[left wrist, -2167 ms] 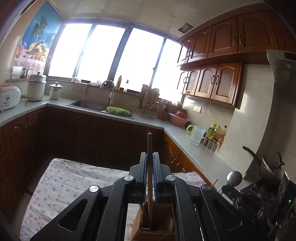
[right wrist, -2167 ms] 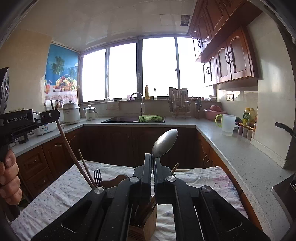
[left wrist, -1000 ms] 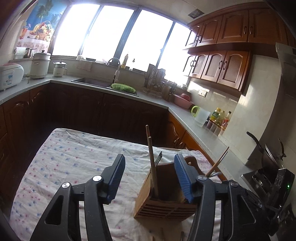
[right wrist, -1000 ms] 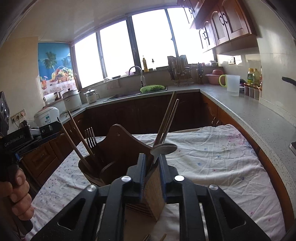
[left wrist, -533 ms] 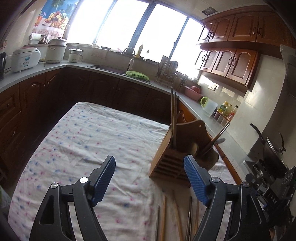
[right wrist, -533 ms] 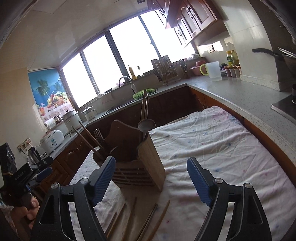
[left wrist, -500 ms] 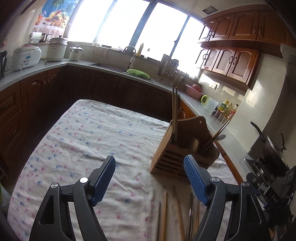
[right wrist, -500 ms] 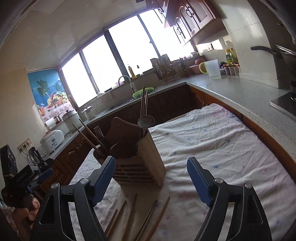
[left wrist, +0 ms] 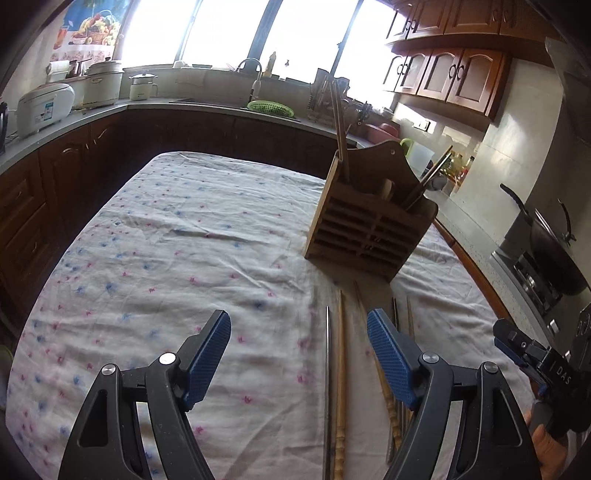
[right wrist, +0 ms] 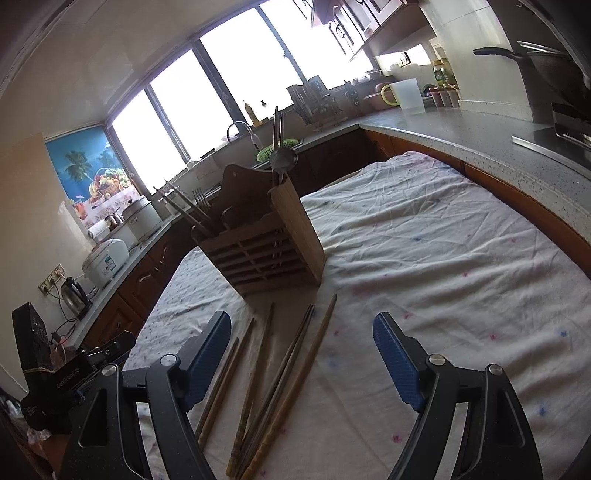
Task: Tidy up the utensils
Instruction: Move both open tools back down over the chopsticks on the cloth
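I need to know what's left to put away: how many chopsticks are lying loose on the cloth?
6 chopsticks, fanned on the cloth before the wooden holder: two leftmost, one beside them, a close pair, one rightmost. The right gripper may hide others.

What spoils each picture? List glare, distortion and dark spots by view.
Left wrist view: windows blown out white, counter edge bowed by fisheye, corners vignetted black. Right wrist view: windows equally overexposed, utensil holder backlit and dark, chopsticks on the cloth sharp, the frame's edges curve.
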Motion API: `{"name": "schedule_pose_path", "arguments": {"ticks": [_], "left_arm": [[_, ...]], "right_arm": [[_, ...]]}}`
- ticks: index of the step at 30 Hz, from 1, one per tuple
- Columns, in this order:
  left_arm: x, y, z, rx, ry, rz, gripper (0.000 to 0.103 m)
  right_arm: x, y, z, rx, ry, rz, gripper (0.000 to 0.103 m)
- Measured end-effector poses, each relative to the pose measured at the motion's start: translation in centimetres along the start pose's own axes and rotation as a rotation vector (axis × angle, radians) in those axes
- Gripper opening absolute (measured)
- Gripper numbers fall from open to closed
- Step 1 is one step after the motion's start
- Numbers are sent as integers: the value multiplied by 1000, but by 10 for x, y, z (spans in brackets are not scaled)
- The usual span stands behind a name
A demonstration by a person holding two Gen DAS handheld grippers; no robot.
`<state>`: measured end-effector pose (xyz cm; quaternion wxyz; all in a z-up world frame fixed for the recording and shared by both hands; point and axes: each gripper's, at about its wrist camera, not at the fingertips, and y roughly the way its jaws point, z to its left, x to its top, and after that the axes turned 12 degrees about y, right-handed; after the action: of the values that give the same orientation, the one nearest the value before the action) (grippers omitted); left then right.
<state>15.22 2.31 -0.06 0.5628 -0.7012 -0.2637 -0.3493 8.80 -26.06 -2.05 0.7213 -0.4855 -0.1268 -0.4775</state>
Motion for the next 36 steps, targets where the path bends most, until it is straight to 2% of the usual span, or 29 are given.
{"name": "schedule_pose_path", "arguments": {"ticks": [7,19,21,23,28,30,36], "left_arm": [[-8,8,-11,-17,38,32,75],[-9,25,-23,-19,86,72,73],[-8,29,-24,-21,95,79,69],[-7,34,-27,-29,105,91,66],[5,54,-35,-58,163,136,44],[13,63,-38,-75,187,149,36],[36,104,-49,-105,264,221,32]], "right_arm": [[-18,5,-12,-27,7,45,81],[-21,8,-16,-41,10,63,80],[-20,12,-15,-43,10,74,77],[-19,17,-14,-50,3,87,70],[-15,33,-9,-75,-18,123,51],[-11,41,-7,-82,-25,138,47],[6,71,0,-108,-52,182,38]]}}
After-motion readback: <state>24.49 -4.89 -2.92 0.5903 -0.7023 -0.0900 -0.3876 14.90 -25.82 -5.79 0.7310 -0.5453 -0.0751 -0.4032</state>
